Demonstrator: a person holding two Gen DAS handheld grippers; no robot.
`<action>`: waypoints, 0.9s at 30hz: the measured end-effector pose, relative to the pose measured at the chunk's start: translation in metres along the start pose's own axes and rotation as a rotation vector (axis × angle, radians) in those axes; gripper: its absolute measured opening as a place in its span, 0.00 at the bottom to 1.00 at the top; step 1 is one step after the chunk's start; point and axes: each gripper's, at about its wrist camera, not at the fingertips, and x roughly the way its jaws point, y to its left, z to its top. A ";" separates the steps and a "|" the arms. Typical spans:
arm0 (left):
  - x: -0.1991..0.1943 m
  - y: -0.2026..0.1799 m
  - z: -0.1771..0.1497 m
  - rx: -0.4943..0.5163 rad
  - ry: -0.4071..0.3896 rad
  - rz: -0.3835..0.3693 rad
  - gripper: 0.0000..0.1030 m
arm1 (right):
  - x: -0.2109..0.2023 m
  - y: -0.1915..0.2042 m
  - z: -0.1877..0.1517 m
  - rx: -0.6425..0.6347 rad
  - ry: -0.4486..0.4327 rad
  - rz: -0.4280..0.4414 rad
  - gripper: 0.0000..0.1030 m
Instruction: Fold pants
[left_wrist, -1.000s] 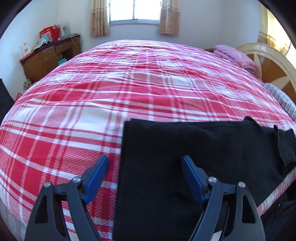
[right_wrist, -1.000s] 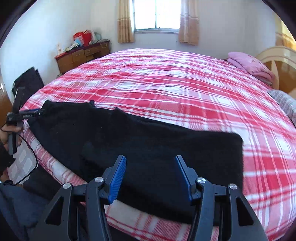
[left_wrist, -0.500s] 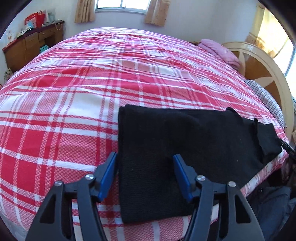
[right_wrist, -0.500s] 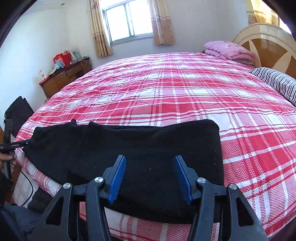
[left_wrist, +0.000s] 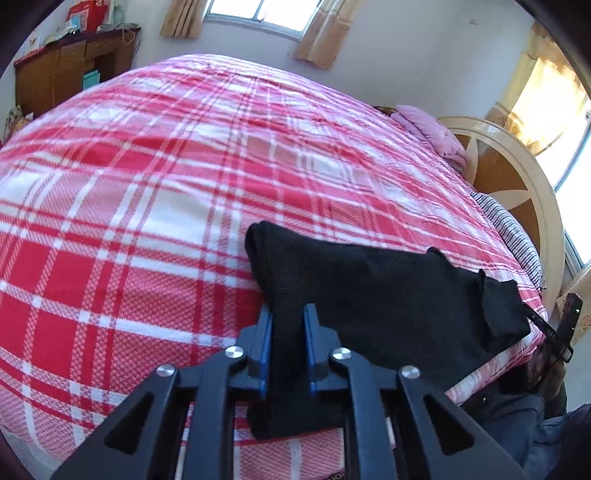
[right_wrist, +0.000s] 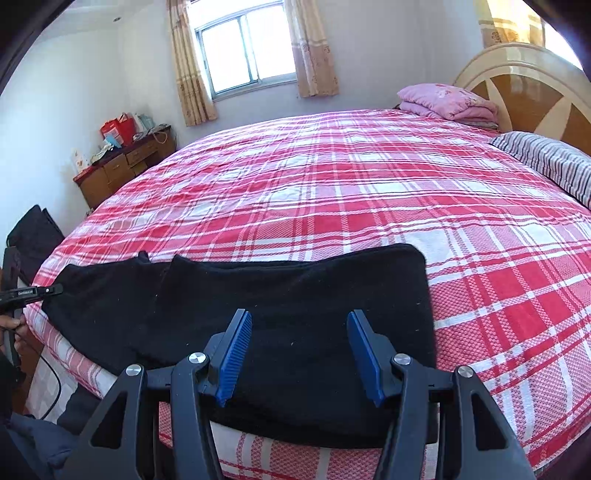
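Black pants (left_wrist: 369, 288) lie flat along the near edge of a bed with a red plaid cover (left_wrist: 147, 184). My left gripper (left_wrist: 288, 314) has one end of the pants between its blue pads (left_wrist: 265, 332). Its jaws are closing and the pads press on a bunched strip of black cloth, which is raised a little off the cover. In the right wrist view the pants (right_wrist: 221, 295) stretch away to the left. My right gripper (right_wrist: 299, 319) hovers over their wide right end. It is open, its pads well apart, with only flat cloth below them.
A wooden headboard (right_wrist: 532, 96), a folded pink blanket (right_wrist: 447, 101) and a striped pillow (right_wrist: 550, 162) are at the bed's right end. A wooden dresser (right_wrist: 122, 166) stands by the far wall under a window (right_wrist: 243, 51). A hand (right_wrist: 11, 325) shows at the left edge.
The left jaws have closed from wide apart onto the end of the pants, and the cloth there has bunched and lifted. The right gripper has stayed open over the other end.
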 end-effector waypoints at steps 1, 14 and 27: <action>-0.004 -0.002 0.002 0.000 -0.006 -0.012 0.14 | 0.001 -0.001 0.001 0.006 0.002 -0.002 0.54; -0.034 -0.069 0.020 0.049 -0.077 -0.225 0.12 | -0.011 -0.008 0.007 0.010 -0.016 -0.017 0.54; -0.014 -0.228 0.050 0.328 -0.046 -0.386 0.12 | -0.027 -0.055 0.003 0.079 -0.047 -0.069 0.54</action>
